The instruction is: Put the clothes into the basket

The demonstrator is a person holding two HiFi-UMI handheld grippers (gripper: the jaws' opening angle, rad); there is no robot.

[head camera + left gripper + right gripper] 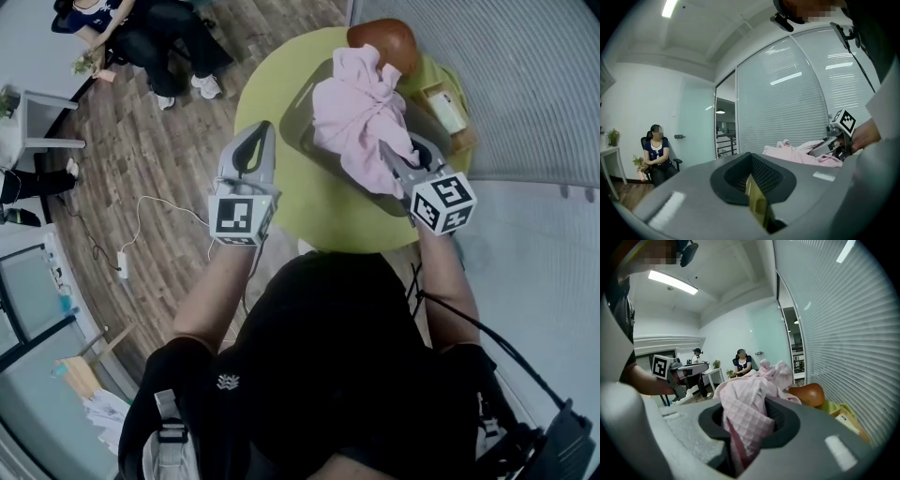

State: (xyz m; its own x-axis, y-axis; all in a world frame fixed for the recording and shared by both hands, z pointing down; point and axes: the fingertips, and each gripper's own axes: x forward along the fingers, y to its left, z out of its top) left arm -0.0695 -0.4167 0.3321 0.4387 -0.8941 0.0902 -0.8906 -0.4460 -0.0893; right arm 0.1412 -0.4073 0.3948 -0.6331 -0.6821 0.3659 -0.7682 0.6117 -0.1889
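Item count:
- Grippers: two, the left gripper (pixel 253 155) and the right gripper (pixel 392 157).
- Cloth (pixel 352 112): one, pink.
- Basket (pixel 302 131): one, grey.
- Desk (pixel 309 211): one, round, green.
- Brown rounded object (pixel 394 42): one.
- Box (pixel 448 111): one.
- Persons: three, namely the wearer (pixel 337 356), one seated person (pixel 742 363) and one standing person (pixel 697 355).
- Side table (pixel 42 117): one, white.
- Power strip (pixel 122 264): one, on the floor.
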